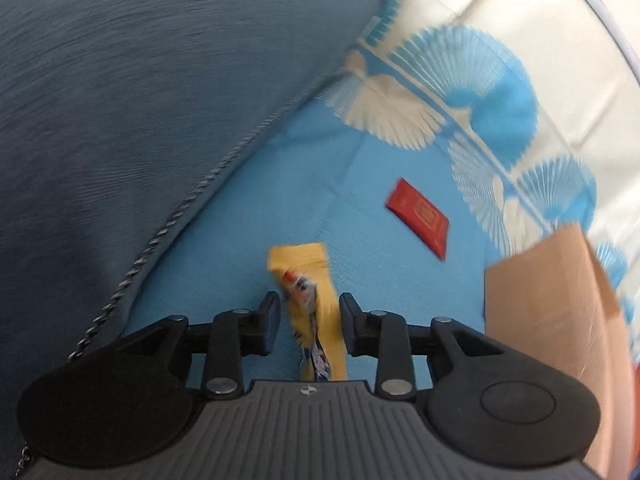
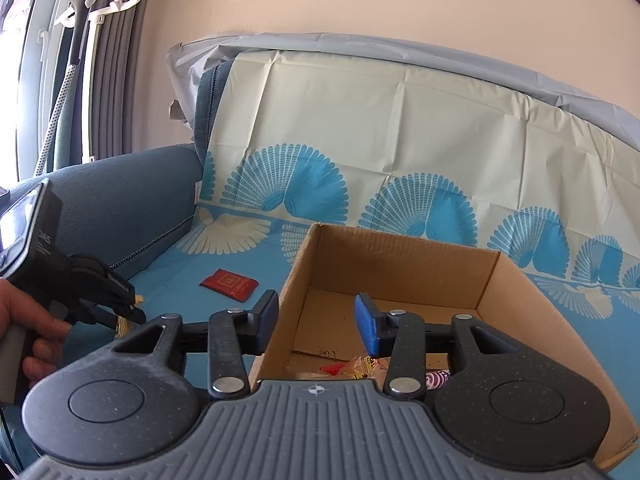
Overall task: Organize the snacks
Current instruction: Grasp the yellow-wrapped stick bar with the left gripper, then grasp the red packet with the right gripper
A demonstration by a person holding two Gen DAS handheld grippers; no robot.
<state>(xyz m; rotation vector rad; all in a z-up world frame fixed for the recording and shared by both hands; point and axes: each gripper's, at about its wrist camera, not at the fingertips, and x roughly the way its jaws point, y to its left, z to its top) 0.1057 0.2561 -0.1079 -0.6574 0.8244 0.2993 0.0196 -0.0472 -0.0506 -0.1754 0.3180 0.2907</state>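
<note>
The left tongs (image 1: pixel 309 320) stand open astride a yellow snack packet (image 1: pixel 316 312) on the sofa's blue cover (image 1: pixel 380 280), its long axis running away between the jaws. The right tongs (image 2: pixel 316 320) hover open and empty over the cardboard box (image 2: pixel 400 256). Farther off lies a red sachet (image 1: pixel 418 216), its print unreadable.

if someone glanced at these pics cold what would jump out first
Probably the open cardboard box on the blue fan-patterned cloth, with a few bright wrapped snacks at its bottom and the right gripper open over its near wall. Next, the yellow snack packet between the left gripper's parted fingers, and a red packet lying alone on the cloth beyond it.
</note>
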